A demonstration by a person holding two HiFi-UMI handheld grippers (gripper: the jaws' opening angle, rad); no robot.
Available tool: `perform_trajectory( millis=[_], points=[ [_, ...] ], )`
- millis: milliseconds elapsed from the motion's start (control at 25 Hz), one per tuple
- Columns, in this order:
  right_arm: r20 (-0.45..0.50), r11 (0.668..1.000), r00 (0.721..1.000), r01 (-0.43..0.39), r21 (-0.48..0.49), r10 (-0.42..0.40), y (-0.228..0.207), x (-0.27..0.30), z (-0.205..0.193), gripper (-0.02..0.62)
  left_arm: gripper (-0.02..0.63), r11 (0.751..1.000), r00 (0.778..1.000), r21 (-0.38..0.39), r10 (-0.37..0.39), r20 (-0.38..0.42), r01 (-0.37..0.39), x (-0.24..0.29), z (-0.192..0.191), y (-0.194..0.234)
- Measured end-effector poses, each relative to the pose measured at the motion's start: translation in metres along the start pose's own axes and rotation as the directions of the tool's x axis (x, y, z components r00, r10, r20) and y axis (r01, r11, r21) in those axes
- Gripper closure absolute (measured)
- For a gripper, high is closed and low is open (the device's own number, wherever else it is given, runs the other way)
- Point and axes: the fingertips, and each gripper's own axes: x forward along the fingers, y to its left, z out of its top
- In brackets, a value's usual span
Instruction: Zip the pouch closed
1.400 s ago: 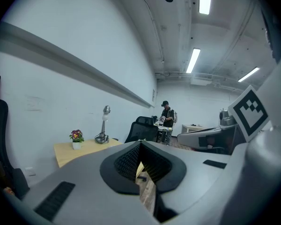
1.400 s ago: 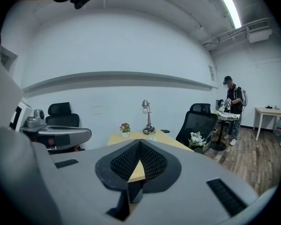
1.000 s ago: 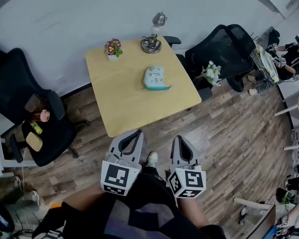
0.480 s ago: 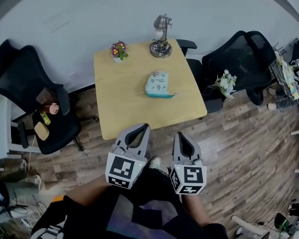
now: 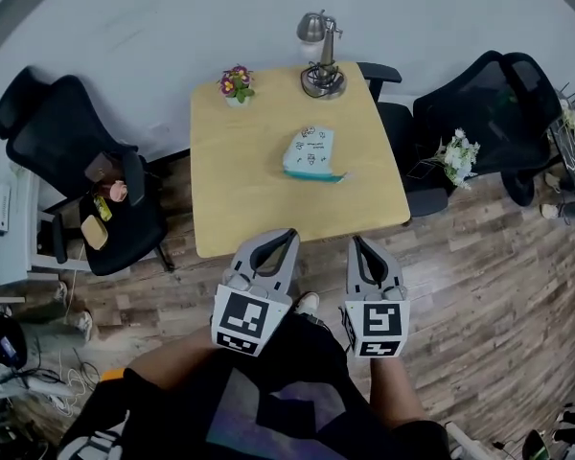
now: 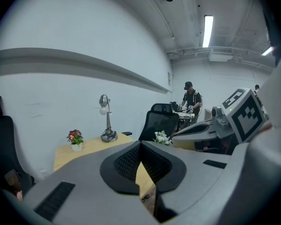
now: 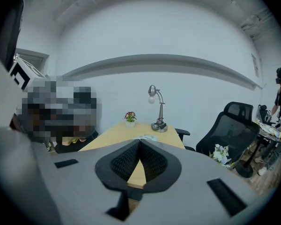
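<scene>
A pale blue patterned pouch (image 5: 311, 153) with a teal lower edge lies near the middle of the square wooden table (image 5: 240, 209). In the right gripper view the pouch (image 7: 148, 137) shows as a small flat shape just beyond the jaw tips. My left gripper (image 5: 289, 233) and right gripper (image 5: 355, 239) hang side by side over the floor at the table's near edge, well short of the pouch. Both are shut with nothing between the jaws. The left gripper view shows its own gripper (image 6: 140, 143) shut, and the right gripper view shows that gripper (image 7: 139, 140) shut too.
A small potted flower (image 5: 237, 84) and a silver desk lamp (image 5: 319, 56) stand at the table's far edge. Black office chairs flank it: one (image 5: 86, 171) at the left with items on its seat, one (image 5: 489, 103) at the right beside a white bouquet (image 5: 458, 153). A person (image 6: 191, 97) stands far off.
The table and pouch have drifted right and nearer in the head view as I step toward them. Both grippers have come up to the table's near edge, still shut.
</scene>
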Motion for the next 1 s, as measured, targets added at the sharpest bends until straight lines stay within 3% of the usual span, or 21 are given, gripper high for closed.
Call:
perform_trajectory(
  millis=[560,800,1000],
  points=[
    [-0.118,0.994,0.993,0.005,-0.113,-0.019,-0.036,0.077,0.0,0.58,0.597,0.996,0.996,-0.005,-0.087,0.008,0.087,0.078,0.006,0.044],
    [-0.2,0.976,0.979,-0.014,-0.219,-0.031,-0.043,0.108,-0.003,0.577,0.597,0.992,0.992,-0.028,-0.126,0.011,0.126,0.101,0.0,0.065],
    [-0.265,0.946,0.964,-0.058,-0.319,-0.031,-0.05,0.135,-0.015,0.514,0.597,0.989,0.989,-0.014,-0.149,-0.023,0.149,0.12,-0.021,0.073]
  ],
)
